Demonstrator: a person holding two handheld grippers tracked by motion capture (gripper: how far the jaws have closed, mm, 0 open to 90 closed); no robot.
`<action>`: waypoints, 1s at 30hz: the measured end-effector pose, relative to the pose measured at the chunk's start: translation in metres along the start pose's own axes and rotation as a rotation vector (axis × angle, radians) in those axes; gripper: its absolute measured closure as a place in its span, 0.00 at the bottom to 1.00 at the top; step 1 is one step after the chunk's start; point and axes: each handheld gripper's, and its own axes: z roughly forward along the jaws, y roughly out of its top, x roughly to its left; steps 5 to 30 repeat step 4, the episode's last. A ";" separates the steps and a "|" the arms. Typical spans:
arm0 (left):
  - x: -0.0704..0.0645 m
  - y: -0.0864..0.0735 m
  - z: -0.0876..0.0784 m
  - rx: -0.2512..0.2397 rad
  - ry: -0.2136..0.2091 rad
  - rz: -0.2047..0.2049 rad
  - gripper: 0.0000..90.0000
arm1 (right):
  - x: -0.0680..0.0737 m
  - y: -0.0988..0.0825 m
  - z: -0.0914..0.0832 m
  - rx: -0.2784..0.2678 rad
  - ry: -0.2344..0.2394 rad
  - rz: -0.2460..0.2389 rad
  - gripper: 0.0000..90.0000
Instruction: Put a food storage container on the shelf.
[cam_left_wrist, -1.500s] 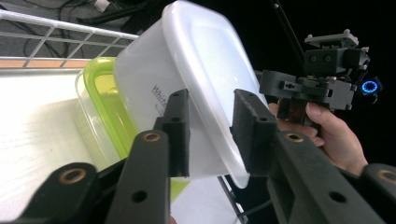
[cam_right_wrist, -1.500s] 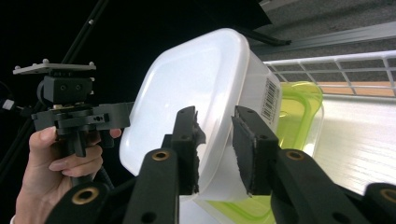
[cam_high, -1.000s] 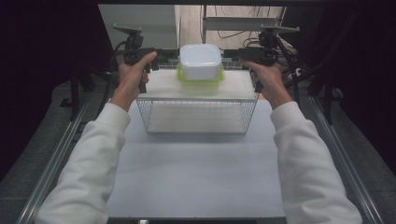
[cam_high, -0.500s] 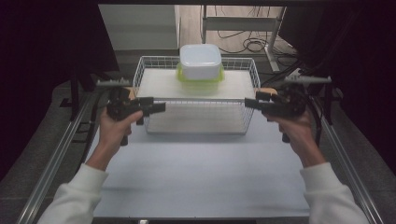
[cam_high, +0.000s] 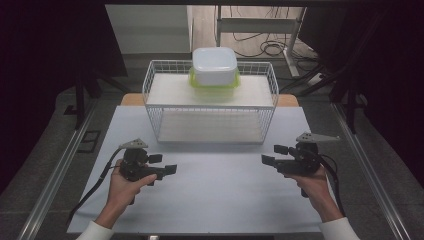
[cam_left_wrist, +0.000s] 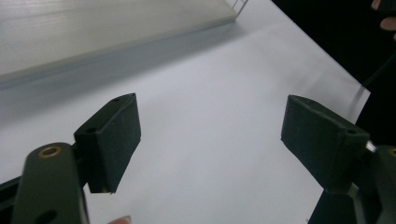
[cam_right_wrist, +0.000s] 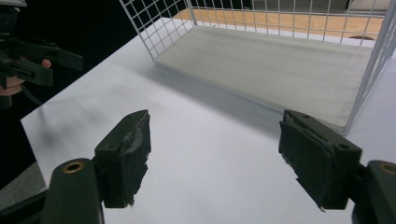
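Left gripper (cam_high: 169, 164) is hovering at lower left of the high view, jaws pointing toward frame centre and standing wide apart with nothing between them; they have just been opening. Right gripper (cam_high: 268, 155) is hovering at lower right, mirrored, jaws likewise wide apart and empty, also just opening. Both are sitting over the white desk (cam_high: 215, 200), well apart from each other. Wire basket (cam_high: 210, 107) is standing at upper centre, beyond both grippers. Lidded container (cam_high: 215, 67) is resting on the basket's top shelf, at its far middle. In the right gripper view, the basket (cam_right_wrist: 154, 32) is showing at upper right, the left gripper (cam_right_wrist: 70, 63) at upper left.
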 end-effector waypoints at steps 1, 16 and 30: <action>0.000 0.001 -0.001 -0.007 -0.001 -0.008 0.21 | 0.001 0.000 0.000 -0.007 -0.003 -0.005 0.27; 0.003 0.002 -0.001 -0.011 0.022 -0.009 0.21 | 0.001 -0.001 0.000 -0.014 -0.016 -0.026 0.25; 0.003 0.002 -0.001 -0.011 0.022 -0.009 0.21 | 0.001 -0.001 0.000 -0.014 -0.016 -0.026 0.25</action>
